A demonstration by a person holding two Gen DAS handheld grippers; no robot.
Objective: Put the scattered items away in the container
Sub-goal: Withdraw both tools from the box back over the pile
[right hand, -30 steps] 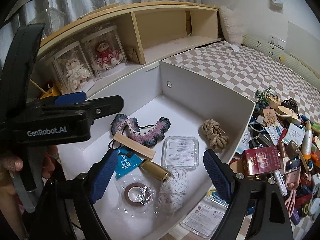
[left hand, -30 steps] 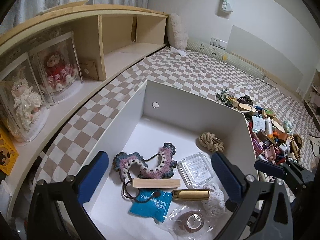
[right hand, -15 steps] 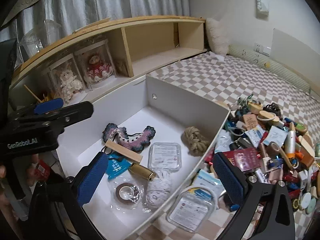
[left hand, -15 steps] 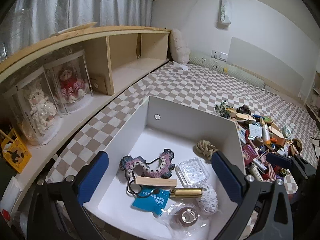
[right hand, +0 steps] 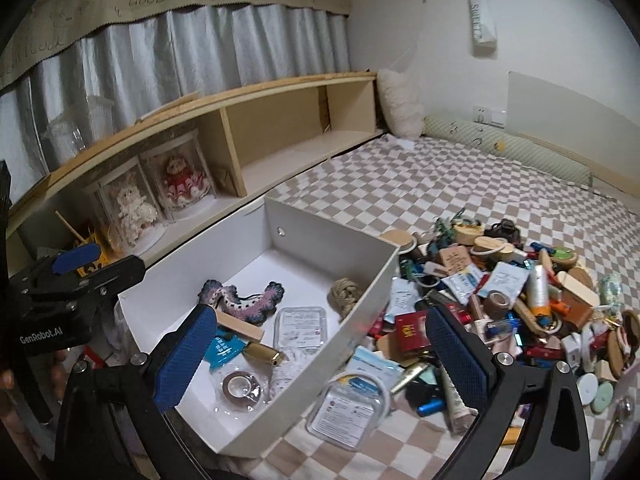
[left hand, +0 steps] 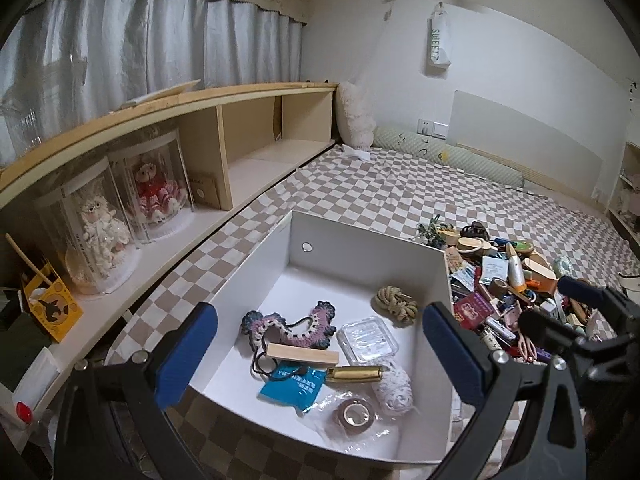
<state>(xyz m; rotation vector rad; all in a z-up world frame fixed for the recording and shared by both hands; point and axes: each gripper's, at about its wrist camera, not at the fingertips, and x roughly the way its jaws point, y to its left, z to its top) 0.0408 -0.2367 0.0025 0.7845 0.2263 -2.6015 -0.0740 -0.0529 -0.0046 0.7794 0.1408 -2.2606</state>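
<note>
Since the earlier frames both cameras have risen and drawn back, so the white rectangular container (left hand: pixel 362 254) looks smaller and more of the room is visible. The right hand-held gripper (right hand: pixel 320 358) has finished spreading its jaws; they stand wide apart with nothing between them. The left hand-held gripper (left hand: pixel 320 354) is likewise open and empty.

The left wrist view shows the container interior directly ahead of its fingers: a purple crocheted piece (left hand: pixel 286 324), a pale wooden block (left hand: pixel 302 356), a gold metal tube (left hand: pixel 354 374), a blue foil sachet (left hand: pixel 292 390), a clear plastic case (left hand: pixel 368 340), a knotted beige rope ball (left hand: pixel 394 300) and a roll of tape in clear wrap (left hand: pixel 354 416). The right wrist view adds what the left largely cuts off: the scattered pile of small mixed items (right hand: pixel 500 300) beyond and to the right of its fingers, and a clear lidded plastic box (right hand: pixel 348 410) between its fingers, just outside the container wall.

Everything rests on a bed with a brown-and-white checked cover (right hand: pixel 420 184). A wooden shelf (left hand: pixel 248 136) holding two boxed dolls runs along the left, under grey curtains (left hand: pixel 140 44).
</note>
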